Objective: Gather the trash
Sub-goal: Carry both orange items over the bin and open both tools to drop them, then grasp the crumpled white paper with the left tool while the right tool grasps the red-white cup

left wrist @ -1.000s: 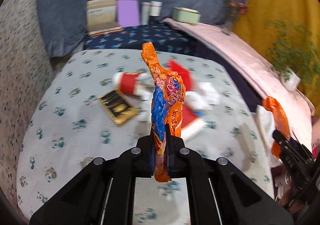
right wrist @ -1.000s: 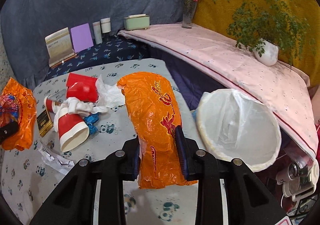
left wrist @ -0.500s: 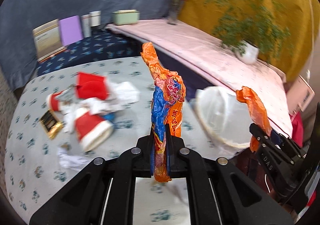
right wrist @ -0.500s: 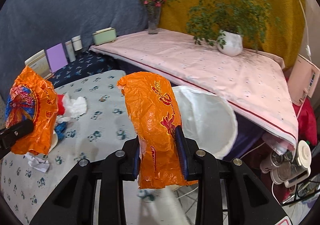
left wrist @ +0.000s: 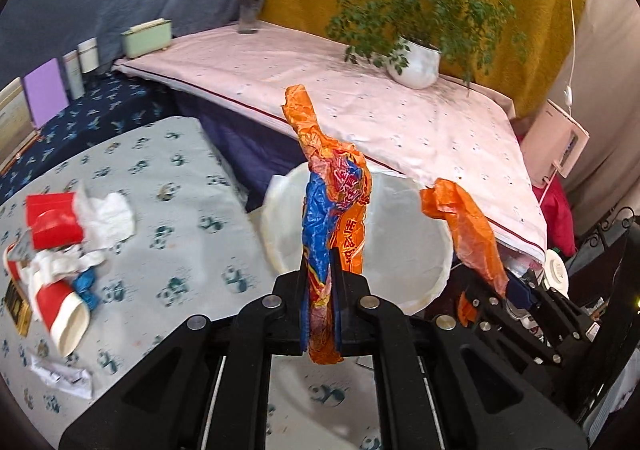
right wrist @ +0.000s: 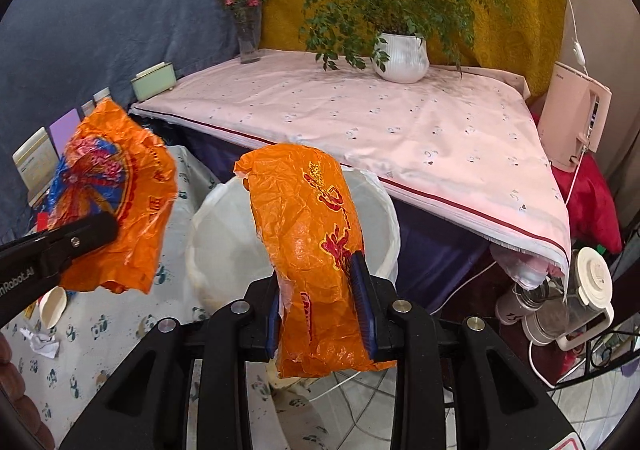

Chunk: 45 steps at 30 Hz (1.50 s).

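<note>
The left tongs (left wrist: pixel 322 304) pinch an orange-and-blue wrapper (left wrist: pixel 334 210), the right tongs (right wrist: pixel 322 304) an orange bag (right wrist: pixel 316 242). Both hang before the white bin (right wrist: pixel 216 250) beside the table (left wrist: pixel 168 186), where cups (left wrist: pixel 52 220) and tissue (left wrist: pixel 106 214) lie.

Round white bag-lined bin (left wrist: pixel 400 250) – its middle hidden behind the crumpled orange-and-blue wrapper (left wrist: pixel 332 218) – gold packet (left wrist: pixel 16 306) cut by the edge

Black claw (left wrist: pixel 320 290), silver screws, blue pads (right wrist: pixel 362 290).
</note>
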Motion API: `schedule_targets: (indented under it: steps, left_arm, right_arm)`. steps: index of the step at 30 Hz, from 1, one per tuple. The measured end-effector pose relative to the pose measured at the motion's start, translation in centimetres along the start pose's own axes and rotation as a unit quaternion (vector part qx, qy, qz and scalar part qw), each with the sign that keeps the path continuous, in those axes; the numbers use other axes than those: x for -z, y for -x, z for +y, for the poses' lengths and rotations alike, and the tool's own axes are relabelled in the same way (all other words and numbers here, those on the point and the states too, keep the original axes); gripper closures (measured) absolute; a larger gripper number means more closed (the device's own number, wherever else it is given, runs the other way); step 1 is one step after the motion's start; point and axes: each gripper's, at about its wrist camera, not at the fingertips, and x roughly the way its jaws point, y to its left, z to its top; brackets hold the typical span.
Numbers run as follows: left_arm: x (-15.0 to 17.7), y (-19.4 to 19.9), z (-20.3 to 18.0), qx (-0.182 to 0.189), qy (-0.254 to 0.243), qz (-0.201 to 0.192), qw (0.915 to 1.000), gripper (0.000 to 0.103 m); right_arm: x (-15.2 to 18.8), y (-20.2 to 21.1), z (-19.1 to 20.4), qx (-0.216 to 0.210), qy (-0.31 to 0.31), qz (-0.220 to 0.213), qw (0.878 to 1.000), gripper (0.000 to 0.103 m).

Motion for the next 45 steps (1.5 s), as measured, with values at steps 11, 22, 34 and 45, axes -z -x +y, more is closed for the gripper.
schedule_targets:
  steps: [11, 22, 34, 45]
  left_arm:
    - [-1.5, -5.5, -0.7, 0.020, 0.000, 0.018, 0.9996, 0.060]
    - [-1.4, -5.4, 2.9, -0.012, 0.041, 0.004, 0.9991, 0.030]
    - [1.0, -0.1, 8.5, -0.080, 0.112, -0.023, 0.9903, 0.015]
    - [4.9, 5.1, 15.2, -0.156, 0.172, -0.027, 0.9723, 0.014]
  right_arm:
    - [-1.4, -4.8, 0.0, -0.007, -0.015, 0.030, 0.999, 0.069]
    - [-2.4, -5.7, 1.7, -0.010, -0.008, 0.017, 1.000, 0.044]
    - [-2.5, -2.3, 5.5, -0.037, 0.013, -0.002, 0.999, 0.037]
    - [-0.8, 0.7, 12.0, -0.076, 0.059, -0.003, 0.995, 0.036]
